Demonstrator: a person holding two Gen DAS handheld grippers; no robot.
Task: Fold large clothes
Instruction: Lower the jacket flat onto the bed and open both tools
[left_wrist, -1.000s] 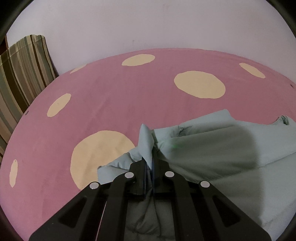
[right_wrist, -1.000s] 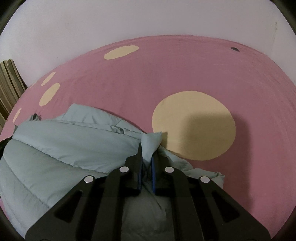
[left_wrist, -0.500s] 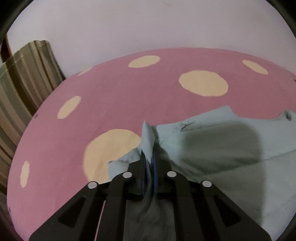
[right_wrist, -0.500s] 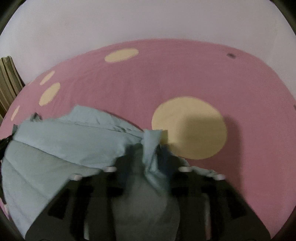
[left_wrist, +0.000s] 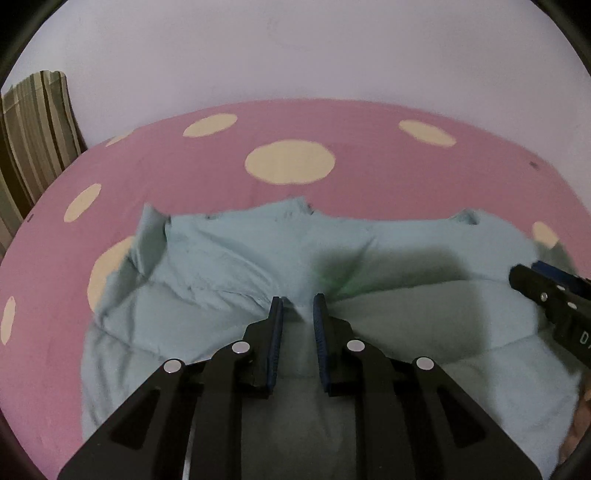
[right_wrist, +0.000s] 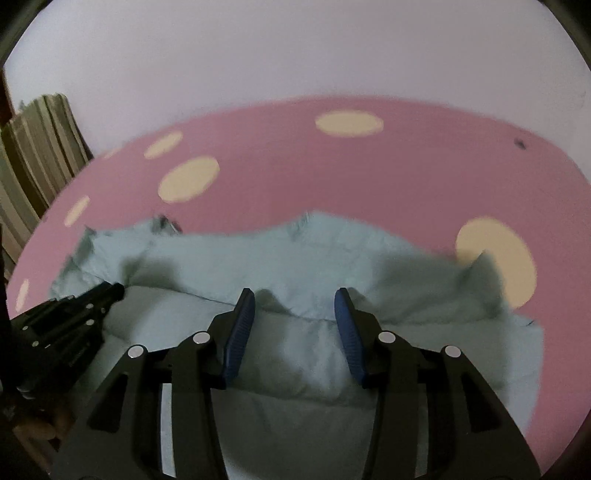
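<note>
A large light-blue padded garment (left_wrist: 332, 258) lies spread on the pink bed sheet (left_wrist: 369, 125), its far layer folded over the near one. My left gripper (left_wrist: 297, 306) hovers over the fold's middle. Its jaws are opening, and only the cloth lying below shows through the narrow gap. My right gripper (right_wrist: 294, 300) stands open above the same garment (right_wrist: 332, 258), with nothing between its blue pads (right_wrist: 240, 328). Each gripper shows in the other's view: the right gripper (left_wrist: 546, 291) at the right edge, the left gripper (right_wrist: 74, 314) at the lower left.
The pink sheet (right_wrist: 369, 166) carries cream dots and reaches a white wall (left_wrist: 295, 55) behind. A striped cushion (left_wrist: 33, 140) leans at the far left, also in the right wrist view (right_wrist: 37, 158). Part of a hand (left_wrist: 574, 439) shows at the lower right edge.
Both grippers were shut on corners of the garment's edge. They have let go and drawn back toward the garment's middle; the released edge now lies flat on the bed.
</note>
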